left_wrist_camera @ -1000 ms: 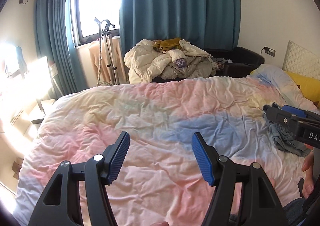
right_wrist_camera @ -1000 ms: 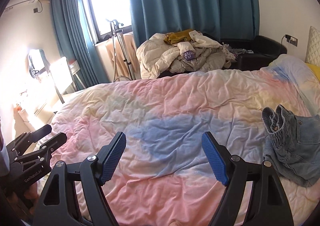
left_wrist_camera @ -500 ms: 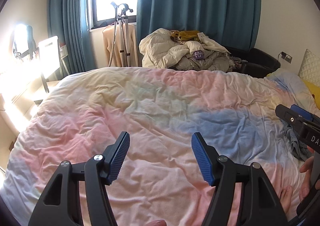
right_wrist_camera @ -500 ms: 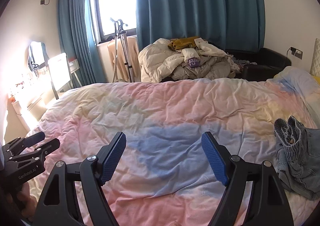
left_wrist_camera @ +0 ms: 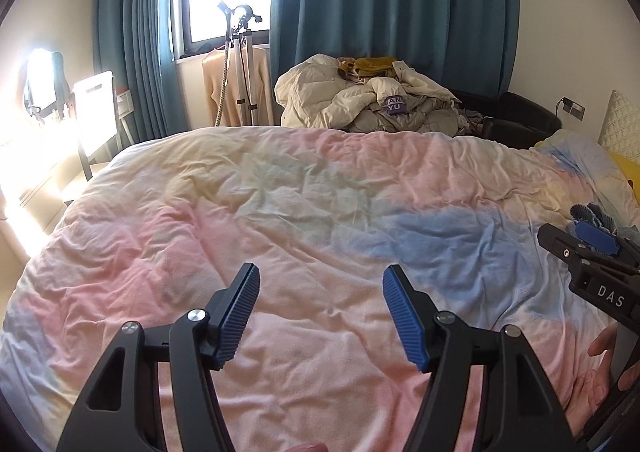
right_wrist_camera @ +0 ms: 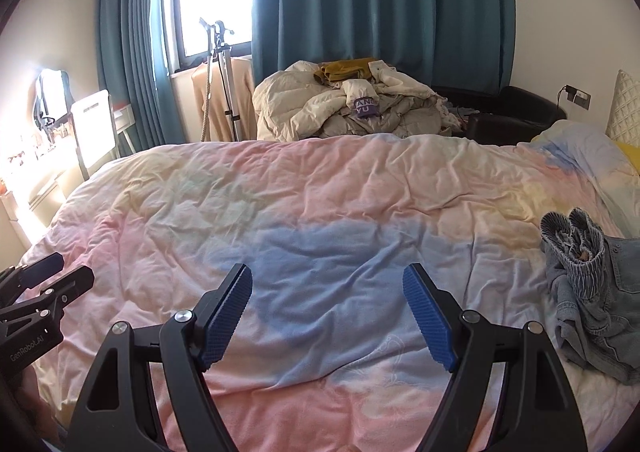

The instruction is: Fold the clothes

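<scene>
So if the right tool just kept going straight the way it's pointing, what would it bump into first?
Most likely the duvet. The right tool is open and empty, tilted down toward the blue patch of the bed cover, with nothing in between. The crumpled denim garment lies off to its right, out of that line.

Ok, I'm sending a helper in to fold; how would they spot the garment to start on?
Look at the bed with the pink, blue and yellow pastel duvet. On its right side, towards the pillows, lies a crumpled denim garment. It is the only clothing on the duvet; the cream and mustard laundry heap sits beyond the bed, under the teal curtain.
</scene>
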The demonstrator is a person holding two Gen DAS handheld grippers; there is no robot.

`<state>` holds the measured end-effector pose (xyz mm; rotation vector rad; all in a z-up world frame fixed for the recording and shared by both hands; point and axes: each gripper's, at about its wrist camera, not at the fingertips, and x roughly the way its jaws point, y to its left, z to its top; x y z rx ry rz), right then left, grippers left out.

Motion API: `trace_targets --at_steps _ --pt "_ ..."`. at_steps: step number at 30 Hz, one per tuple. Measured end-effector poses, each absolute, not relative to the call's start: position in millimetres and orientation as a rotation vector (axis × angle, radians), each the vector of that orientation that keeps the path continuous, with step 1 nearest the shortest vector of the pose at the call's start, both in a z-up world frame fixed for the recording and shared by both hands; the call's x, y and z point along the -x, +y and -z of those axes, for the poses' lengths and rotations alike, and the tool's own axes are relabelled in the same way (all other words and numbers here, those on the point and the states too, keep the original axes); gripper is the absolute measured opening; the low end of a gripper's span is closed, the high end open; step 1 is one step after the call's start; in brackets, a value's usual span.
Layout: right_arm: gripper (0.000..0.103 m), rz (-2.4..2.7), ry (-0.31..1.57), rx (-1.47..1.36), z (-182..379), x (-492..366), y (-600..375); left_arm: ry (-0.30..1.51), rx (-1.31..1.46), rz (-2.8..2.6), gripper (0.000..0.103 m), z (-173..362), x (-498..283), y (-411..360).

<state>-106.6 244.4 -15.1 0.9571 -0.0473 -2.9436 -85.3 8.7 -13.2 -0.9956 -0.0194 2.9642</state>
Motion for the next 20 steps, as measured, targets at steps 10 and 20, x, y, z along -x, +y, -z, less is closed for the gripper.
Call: trace_targets --at_steps 10,20 --pt "0.079 2.945 -0.068 -0.975 16.5 100.3 247.9 -0.106 1.056 -2.946 0.066 21.3 95.3 -5.3" --pt "0.079 2.947 -0.111 -0.968 13.2 97.4 256.9 -0.113 1.038 -2.966 0.066 16.3 91.7 -10.4"
